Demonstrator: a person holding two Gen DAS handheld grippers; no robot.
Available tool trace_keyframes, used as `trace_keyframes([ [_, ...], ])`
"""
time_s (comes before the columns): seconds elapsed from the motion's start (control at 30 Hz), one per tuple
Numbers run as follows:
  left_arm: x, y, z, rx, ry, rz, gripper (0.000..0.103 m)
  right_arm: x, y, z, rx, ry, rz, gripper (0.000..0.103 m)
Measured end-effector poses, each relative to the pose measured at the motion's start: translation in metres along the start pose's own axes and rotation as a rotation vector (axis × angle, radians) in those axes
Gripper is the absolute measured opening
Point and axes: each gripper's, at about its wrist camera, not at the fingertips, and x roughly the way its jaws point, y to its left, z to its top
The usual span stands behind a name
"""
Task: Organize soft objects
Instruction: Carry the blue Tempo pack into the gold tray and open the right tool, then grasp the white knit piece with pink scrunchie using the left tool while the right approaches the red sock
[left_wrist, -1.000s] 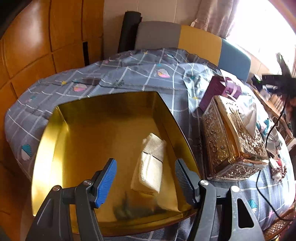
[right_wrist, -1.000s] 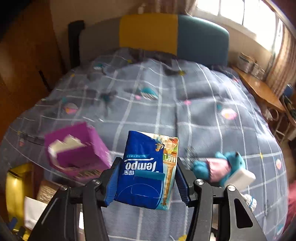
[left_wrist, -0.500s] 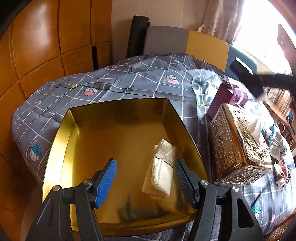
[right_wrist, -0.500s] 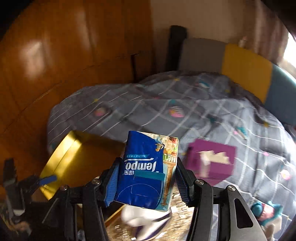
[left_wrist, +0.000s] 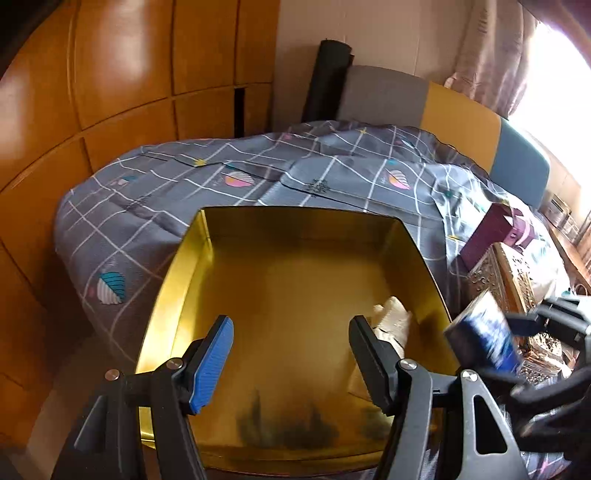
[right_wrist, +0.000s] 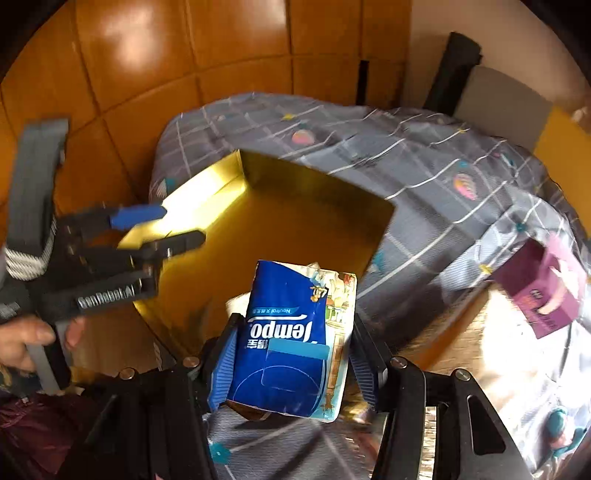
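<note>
Blue tissue pack (right_wrist: 291, 339) clamped in right claw (right_wrist: 291, 345) over the gold tray (left_wrist: 177, 280) | left claw (left_wrist: 291, 354) wide open, empty; cream cloth (left_wrist: 393, 319) in tray

Both wrist cameras look steeply down from close above the bed (left_wrist: 332, 173), the left over the gold tray (left_wrist: 295, 295), the right from its right side, both sharing tray (right_wrist: 295, 221) and purple box (right_wrist: 546, 291).
</note>
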Motion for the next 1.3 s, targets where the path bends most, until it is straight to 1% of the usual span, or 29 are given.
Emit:
trace_keyframes([
  [0.07,-0.001,0.002,0.000,-0.001,-0.005,0.008,0.066,0.008,0.007,-0.003,-0.005,0.013,0.012,0.056],
  [0.17,-0.004,0.003,-0.001,0.003,-0.013,0.017,0.066,0.019,0.015,-0.005,-0.016,0.026,0.009,0.056],
  [0.23,-0.005,0.002,-0.001,0.004,-0.013,0.015,0.066,0.023,0.018,-0.007,-0.011,0.029,0.018,0.056],
  [0.4,-0.007,-0.001,-0.001,0.010,-0.016,0.015,0.066,0.033,0.030,-0.012,-0.035,0.046,0.010,0.056],
  [0.6,-0.007,-0.001,-0.002,0.011,-0.015,0.017,0.066,0.041,0.029,-0.011,-0.019,0.048,-0.004,0.057],
  [0.67,-0.006,-0.001,-0.002,0.010,-0.010,0.015,0.066,0.041,0.028,-0.010,-0.012,0.042,-0.005,0.061],
  [0.73,-0.006,-0.001,-0.003,0.011,-0.009,0.014,0.066,0.040,0.026,-0.010,-0.001,0.031,-0.011,0.062],
  [0.87,-0.005,-0.001,-0.004,0.009,-0.007,0.006,0.066,0.028,0.020,-0.011,0.043,-0.005,-0.018,0.066],
  [0.97,-0.006,-0.001,-0.004,0.006,-0.012,-0.002,0.066,0.012,0.014,-0.015,0.082,-0.052,-0.028,0.071],
  [1.03,-0.008,-0.001,-0.003,0.008,-0.018,-0.015,0.066,0.000,0.009,-0.019,0.108,-0.086,-0.048,0.072],
  [1.1,-0.009,-0.002,-0.002,0.004,-0.018,-0.031,0.066,-0.015,0.003,-0.026,0.137,-0.122,-0.068,0.074],
  [1.17,-0.012,-0.005,-0.001,0.011,-0.025,-0.041,0.066,-0.030,-0.006,-0.036,0.173,-0.155,-0.089,0.078],
  [1.3,-0.023,-0.021,0.002,0.062,-0.047,-0.088,0.066,-0.061,-0.029,-0.058,0.253,-0.201,-0.152,0.081],
])
